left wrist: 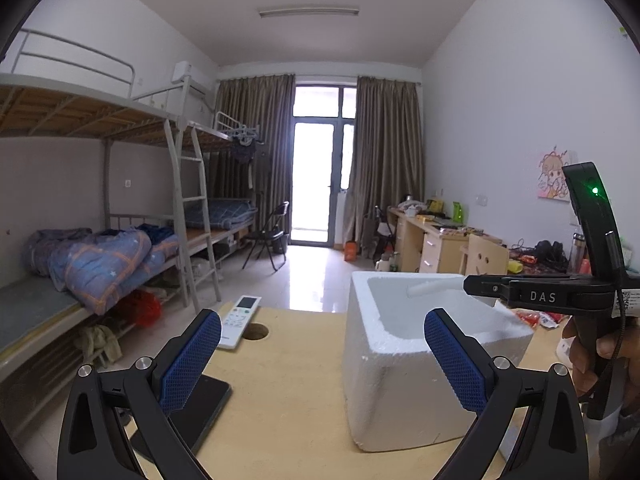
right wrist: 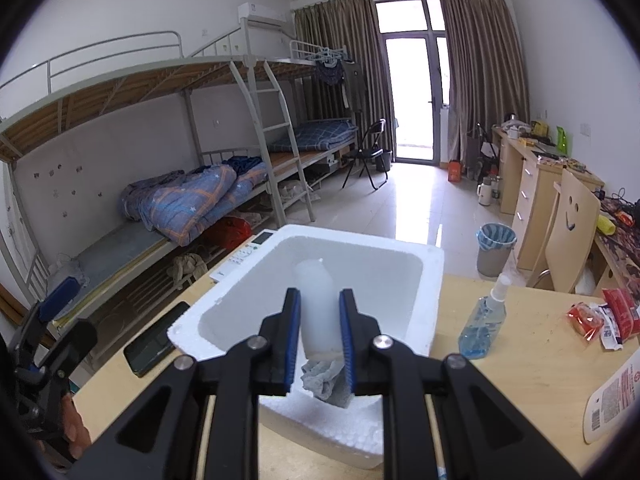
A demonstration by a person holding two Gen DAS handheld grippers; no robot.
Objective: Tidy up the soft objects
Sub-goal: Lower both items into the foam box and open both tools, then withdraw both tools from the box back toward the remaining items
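Closest to my right-hand lens, the right claw (right wrist: 320,336) pinches a pale, soft white roll (right wrist: 316,304) between its blue pads (right wrist: 293,340), jaws nearly closed on it, with a scrap of grey cloth (right wrist: 326,380) bunched under the roll's near end. Roll and claw hang over the near edge of the white foam box (right wrist: 434,280), the roll's far end pointing down into the hollow. My left claw (left wrist: 322,360) stands wide open and holds nothing, poised over the tabletop (left wrist: 288,380) just left of the box, with a dark phone (left wrist: 208,404) lying beneath its left finger.

Beyond the box a white remote (left wrist: 240,320) rests near the tabletop's far edge; a blue spray bottle (right wrist: 482,320) and red snack packets (right wrist: 592,320) sit to the right. Farther off, a bunk bed (right wrist: 180,204) carries a blue quilt.

As I judge it, the roll is about to be let go into the box. The risk: the grey cloth sits at the near rim, so a release from here could leave it draped outside or spill it onto the tabletop. The light foam box could also shift if a finger knocks its wall, since nothing steadies it.
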